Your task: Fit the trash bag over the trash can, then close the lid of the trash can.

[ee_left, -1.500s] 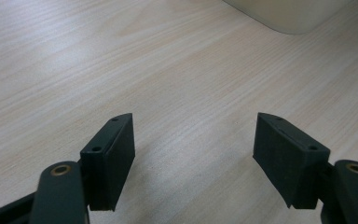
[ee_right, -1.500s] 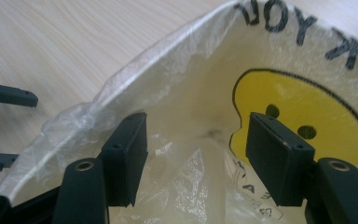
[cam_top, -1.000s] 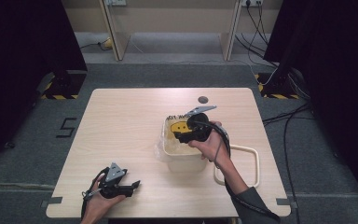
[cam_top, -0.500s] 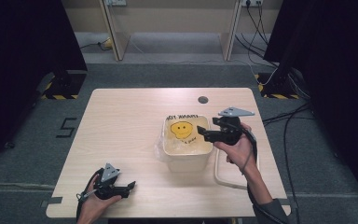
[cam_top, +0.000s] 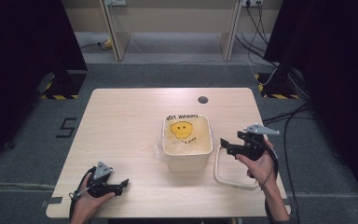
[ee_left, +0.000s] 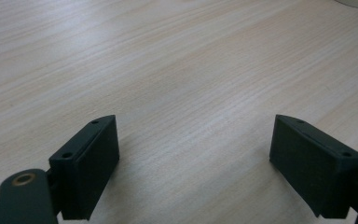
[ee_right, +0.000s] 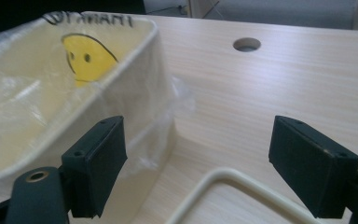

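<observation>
A cream square bin (cam_top: 186, 163) stands mid-table, lined with a clear plastic bag (cam_top: 182, 129) that bears a yellow smiley; the bag's edge spills over the bin's left side. In the right gripper view the bin's wall (ee_right: 135, 88) is just left of my jaws. A cream rounded frame (cam_top: 216, 169) lies flat on the table right of the bin. My right gripper (cam_top: 224, 145) hovers over that frame (ee_right: 228, 176), its jaws have just been opening, and it (ee_right: 198, 154) is open and holds nothing. My left gripper (cam_top: 123, 184) rests near the front left edge; its jaws (ee_left: 196, 154) have also just been opening over bare wood.
The wooden table (cam_top: 121, 121) has a round cable hole (cam_top: 203, 99) at the back, also visible ahead of the right jaws (ee_right: 246, 44). Cables trail on the floor to the right (cam_top: 289, 116).
My right gripper has drawn away from the bin's top to the right and toward the front edge, and its jaws have widened. The left hand has shifted slightly left.
</observation>
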`<action>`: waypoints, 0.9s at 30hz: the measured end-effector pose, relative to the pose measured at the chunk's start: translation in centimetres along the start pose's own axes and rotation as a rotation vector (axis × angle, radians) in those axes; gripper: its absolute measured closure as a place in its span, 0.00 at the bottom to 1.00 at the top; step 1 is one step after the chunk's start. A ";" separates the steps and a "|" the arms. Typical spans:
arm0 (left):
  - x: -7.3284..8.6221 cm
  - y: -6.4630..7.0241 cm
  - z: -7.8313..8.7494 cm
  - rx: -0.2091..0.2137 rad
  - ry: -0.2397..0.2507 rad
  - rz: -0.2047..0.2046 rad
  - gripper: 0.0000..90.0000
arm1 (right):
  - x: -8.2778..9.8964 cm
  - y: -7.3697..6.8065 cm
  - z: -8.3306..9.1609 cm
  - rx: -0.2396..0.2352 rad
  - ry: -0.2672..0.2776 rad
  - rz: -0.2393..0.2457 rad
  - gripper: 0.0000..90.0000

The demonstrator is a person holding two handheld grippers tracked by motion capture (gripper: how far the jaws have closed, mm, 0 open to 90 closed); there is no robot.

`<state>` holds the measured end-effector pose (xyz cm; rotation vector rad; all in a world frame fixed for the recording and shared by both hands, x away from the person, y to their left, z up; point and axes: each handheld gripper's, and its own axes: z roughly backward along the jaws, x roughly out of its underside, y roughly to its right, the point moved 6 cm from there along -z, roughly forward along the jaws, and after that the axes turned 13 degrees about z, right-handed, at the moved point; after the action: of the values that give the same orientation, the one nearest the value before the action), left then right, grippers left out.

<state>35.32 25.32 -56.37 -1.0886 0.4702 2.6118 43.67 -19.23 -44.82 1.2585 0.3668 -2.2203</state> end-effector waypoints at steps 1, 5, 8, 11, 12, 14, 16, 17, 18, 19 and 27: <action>0.0 0.0 0.0 0.000 0.001 0.001 0.17 | 0.5 0.2 0.0 0.006 -0.002 -0.008 0.21; 0.0 -0.1 0.0 0.000 0.002 0.005 0.17 | 2.3 0.8 0.1 0.019 -0.021 -0.013 0.19; 0.0 -0.1 0.0 -0.003 0.002 0.002 0.16 | 3.6 1.2 0.2 0.030 -0.038 -0.021 0.19; 0.0 -0.1 0.0 -0.004 0.001 0.002 0.16 | 4.8 1.7 0.4 0.051 -0.066 -0.021 0.19; 0.0 -0.1 0.0 -0.004 0.001 0.002 0.16 | 5.3 1.9 0.4 0.059 -0.080 -0.025 0.19; 0.0 -0.1 0.0 -0.004 0.001 0.003 0.16 | 6.0 2.3 0.5 0.075 -0.098 -0.023 0.19; 0.0 -0.1 0.0 -0.004 0.001 0.002 0.16 | 6.8 2.6 0.5 0.089 -0.120 -0.024 0.19; 0.0 -0.1 0.0 -0.004 0.001 0.002 0.16 | 7.2 2.7 0.6 0.090 -0.126 -0.028 0.19; 0.0 -0.1 0.0 -0.004 0.001 0.002 0.16 | 7.5 2.9 0.6 0.091 -0.131 -0.036 0.19; 0.0 -0.1 0.0 -0.004 0.000 0.002 0.16 | 7.9 3.0 0.6 0.094 -0.138 -0.043 0.19; 0.0 -0.1 0.0 -0.004 0.001 0.003 0.16 | 9.8 3.9 1.1 0.144 -0.192 -0.055 0.20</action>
<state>35.43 25.42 -56.39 -1.0918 0.4675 2.6163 41.18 -26.19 -52.49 1.1054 0.1711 -2.4267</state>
